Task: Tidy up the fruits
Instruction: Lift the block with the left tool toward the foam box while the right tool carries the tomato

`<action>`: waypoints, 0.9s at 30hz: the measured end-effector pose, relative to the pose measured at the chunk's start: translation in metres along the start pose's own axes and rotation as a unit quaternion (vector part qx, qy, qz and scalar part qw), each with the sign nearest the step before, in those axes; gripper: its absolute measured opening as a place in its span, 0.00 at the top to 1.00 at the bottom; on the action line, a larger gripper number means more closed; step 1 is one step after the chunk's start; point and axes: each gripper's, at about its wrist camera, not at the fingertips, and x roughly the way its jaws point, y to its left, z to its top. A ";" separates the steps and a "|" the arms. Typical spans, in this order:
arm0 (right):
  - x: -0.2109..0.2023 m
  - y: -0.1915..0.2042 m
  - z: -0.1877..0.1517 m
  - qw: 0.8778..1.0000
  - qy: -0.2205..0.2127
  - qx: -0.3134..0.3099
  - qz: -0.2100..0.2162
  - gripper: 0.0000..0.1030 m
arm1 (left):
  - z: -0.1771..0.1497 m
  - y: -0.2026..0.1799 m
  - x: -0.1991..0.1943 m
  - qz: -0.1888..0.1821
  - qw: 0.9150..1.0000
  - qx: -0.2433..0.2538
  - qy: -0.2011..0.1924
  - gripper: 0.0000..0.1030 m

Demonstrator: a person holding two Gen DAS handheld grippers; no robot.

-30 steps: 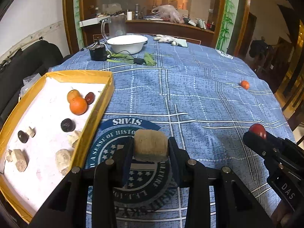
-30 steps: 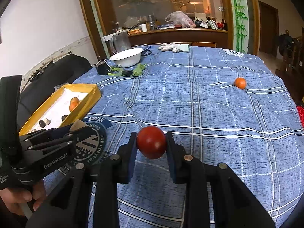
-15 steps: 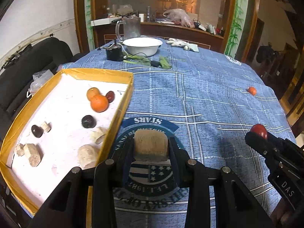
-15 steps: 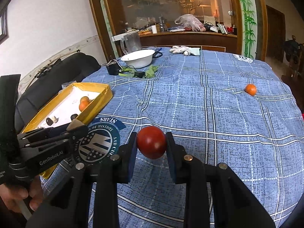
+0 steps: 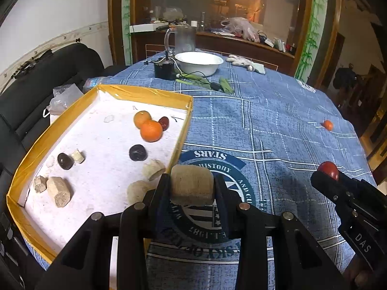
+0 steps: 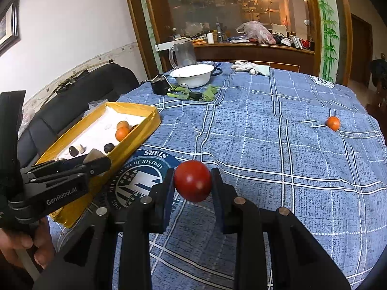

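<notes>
Where a blue checked tablecloth [image 5: 278, 125] covers the round table before a wood-framed glass partition [image 6: 241, 12], a yellow-rimmed white tray [image 5: 145, 95] holds oranges [image 5: 151, 130], dark fruits and tan chunks; the left gripper [image 5: 192, 188] pinches a tan block [image 5: 191, 184] by its edge, the right gripper [image 6: 192, 183] clamps a red tomato [image 6: 192, 180], and one small orange [image 6: 333, 123] lies well apart

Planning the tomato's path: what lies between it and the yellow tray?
Right wrist view: only tablecloth with its round emblem between tomato and tray.
</notes>
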 end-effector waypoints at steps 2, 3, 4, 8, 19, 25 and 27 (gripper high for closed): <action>0.000 0.002 0.001 1.000 -0.001 -0.003 0.001 0.70 | 0.000 0.003 -0.001 0.000 1.000 -0.003 0.000 0.65; 0.000 0.004 0.002 1.000 -0.001 -0.004 0.002 0.70 | 0.000 0.004 -0.001 0.001 1.000 -0.005 0.000 0.65; 0.001 0.005 0.002 1.000 0.000 -0.006 0.003 0.70 | 0.000 0.006 -0.002 0.001 1.000 -0.006 -0.001 0.65; 0.003 0.014 0.005 1.000 0.001 -0.016 0.009 0.70 | 0.001 0.014 -0.005 0.004 1.000 -0.015 -0.004 0.65; 0.016 0.046 0.015 0.999 0.004 -0.041 0.031 0.70 | 0.002 0.056 -0.009 0.033 0.998 -0.052 -0.005 0.65; 0.025 0.069 0.021 0.997 0.007 -0.062 0.049 0.70 | 0.003 0.076 -0.007 0.052 0.996 -0.072 -0.004 0.65; 0.027 0.075 0.023 0.996 0.007 -0.066 0.054 0.70 | 0.002 0.081 -0.006 0.055 0.995 -0.078 -0.003 0.65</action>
